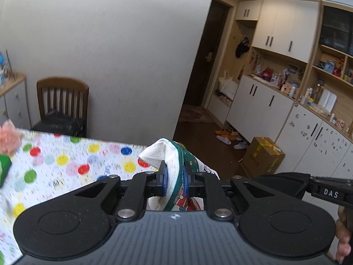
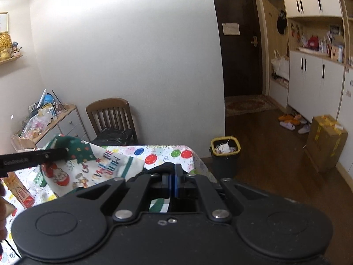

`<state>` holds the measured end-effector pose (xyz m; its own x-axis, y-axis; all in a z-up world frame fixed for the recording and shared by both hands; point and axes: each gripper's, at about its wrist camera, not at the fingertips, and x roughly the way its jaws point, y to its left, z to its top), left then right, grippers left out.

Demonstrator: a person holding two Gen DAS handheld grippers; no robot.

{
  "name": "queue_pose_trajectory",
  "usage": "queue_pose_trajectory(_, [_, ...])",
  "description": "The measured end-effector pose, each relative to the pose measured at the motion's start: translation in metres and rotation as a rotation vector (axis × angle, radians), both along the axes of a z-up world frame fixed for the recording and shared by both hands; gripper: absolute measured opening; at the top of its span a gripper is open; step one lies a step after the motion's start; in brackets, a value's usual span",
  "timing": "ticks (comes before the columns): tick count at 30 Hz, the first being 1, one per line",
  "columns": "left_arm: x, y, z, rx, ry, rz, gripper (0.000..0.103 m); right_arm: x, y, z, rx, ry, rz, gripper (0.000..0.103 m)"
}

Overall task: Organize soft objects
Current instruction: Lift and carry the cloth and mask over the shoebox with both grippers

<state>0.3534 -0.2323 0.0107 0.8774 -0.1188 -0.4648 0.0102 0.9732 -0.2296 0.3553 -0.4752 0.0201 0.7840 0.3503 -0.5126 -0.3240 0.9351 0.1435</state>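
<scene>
- Fingers of the left gripper (image 1: 174,177) are being pressed together on a fold of the Christmas cloth (image 1: 171,167), whose white fabric and green border are being squeezed between the blue pads (image 1: 164,180).
- Fingers of the right gripper (image 2: 172,182) are being held fully together; a green-and-white striped edge of the same cloth (image 2: 103,167) is being seen just behind them, and it appears to be pinched there, though the contact itself is being hidden by the finger bodies.
- In the right wrist view, the cloth is being stretched out between the two grippers above the bench (image 2: 167,152), with its green tree print, a red figure and red lettering being shown face up.
- The left gripper is being seen at the left edge of that view as a dark bar lying across the cloth's far corner.
- The bench is being covered by a white sheet with coloured dots (image 1: 66,161).
- A pink fluffy item (image 1: 8,137) and a green box (image 1: 4,167) are being left at the bench's left edge in the left wrist view.
- A wooden chair (image 2: 111,117) is being kept beside the wall behind the bench, and a yellow-rimmed bin (image 2: 225,152) is being seen on the floor just past the bench's corner.
</scene>
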Motion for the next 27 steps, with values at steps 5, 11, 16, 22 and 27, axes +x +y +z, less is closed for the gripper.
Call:
queue_pose_trajectory(5, [0.019,0.003,-0.028,-0.019,0.047,0.035,0.013,0.018,-0.002,-0.021,0.009,0.046,0.01,0.002])
queue_pose_trajectory(11, [0.034,0.006,-0.054,0.004,0.102,0.064,0.013,0.03,0.0,-0.041,-0.02,0.084,0.031,0.002])
queue_pose_trajectory(16, [0.039,0.004,-0.072,0.041,0.15,0.061,0.013,0.034,0.007,-0.058,-0.063,0.123,0.061,0.002])
queue_pose_trajectory(22, [0.04,-0.002,-0.088,0.121,0.214,0.035,0.013,0.032,0.015,-0.071,-0.104,0.154,0.104,0.002])
queue_pose_trajectory(27, [0.037,-0.01,-0.101,0.206,0.266,0.017,0.013,0.029,0.021,-0.081,-0.136,0.178,0.137,0.002])
